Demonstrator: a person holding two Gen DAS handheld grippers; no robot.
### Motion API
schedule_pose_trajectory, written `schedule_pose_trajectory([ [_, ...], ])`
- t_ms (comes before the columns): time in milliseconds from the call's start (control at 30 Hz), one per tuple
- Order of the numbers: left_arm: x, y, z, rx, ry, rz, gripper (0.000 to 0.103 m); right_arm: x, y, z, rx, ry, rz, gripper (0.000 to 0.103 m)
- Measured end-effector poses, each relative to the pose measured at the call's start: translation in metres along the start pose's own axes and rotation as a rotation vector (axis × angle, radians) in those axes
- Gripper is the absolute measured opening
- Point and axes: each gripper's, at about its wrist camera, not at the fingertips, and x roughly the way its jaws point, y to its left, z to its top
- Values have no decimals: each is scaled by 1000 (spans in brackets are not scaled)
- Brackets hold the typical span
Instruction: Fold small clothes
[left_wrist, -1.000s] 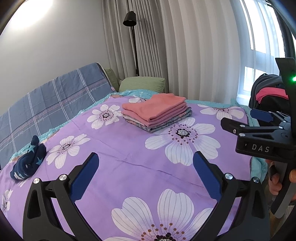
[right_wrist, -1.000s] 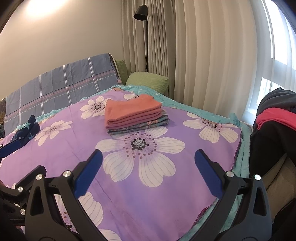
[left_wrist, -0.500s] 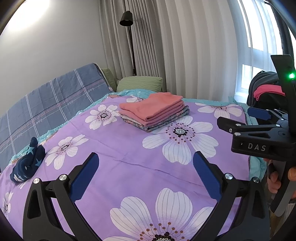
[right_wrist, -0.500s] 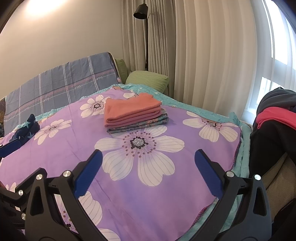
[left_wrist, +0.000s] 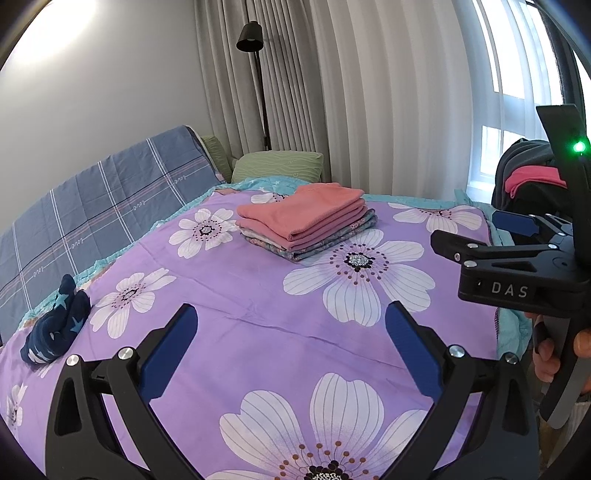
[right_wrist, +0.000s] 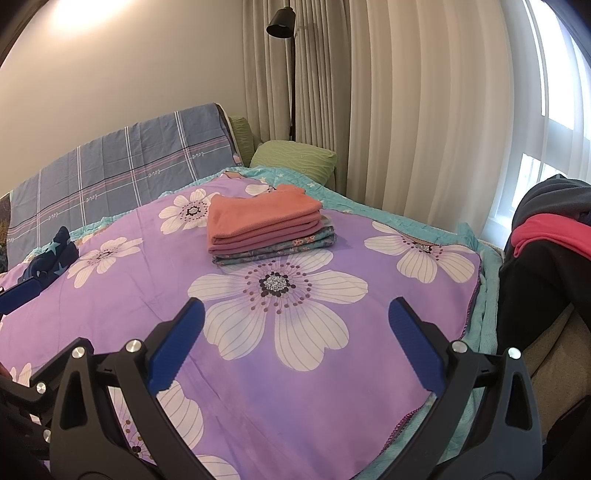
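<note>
My left gripper (left_wrist: 290, 334) and right gripper (right_wrist: 295, 330) hover released, empty, over the purple bedspread (left_wrist: 258, 302): folded stack (left_wrist: 306, 221) sits done nr far edge, crumpled navy star garment (left_wrist: 55, 325) at left edge prob. left to fold.

Folded clothes stack (right_wrist: 267, 229), purple floral bedspread (right_wrist: 258, 387)

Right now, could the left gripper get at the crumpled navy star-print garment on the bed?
Probably yes. The left gripper is open and holds nothing, and only bare purple floral bedspread lies between it and the navy star-print garment, off to its left near the bed's edge.
</note>
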Motion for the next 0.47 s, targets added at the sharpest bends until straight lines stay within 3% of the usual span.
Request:
schedule_pose_trajectory([
  [467,0,-1,0,4,6,0,102,1,0,0,-1,-1,-3,101],
])
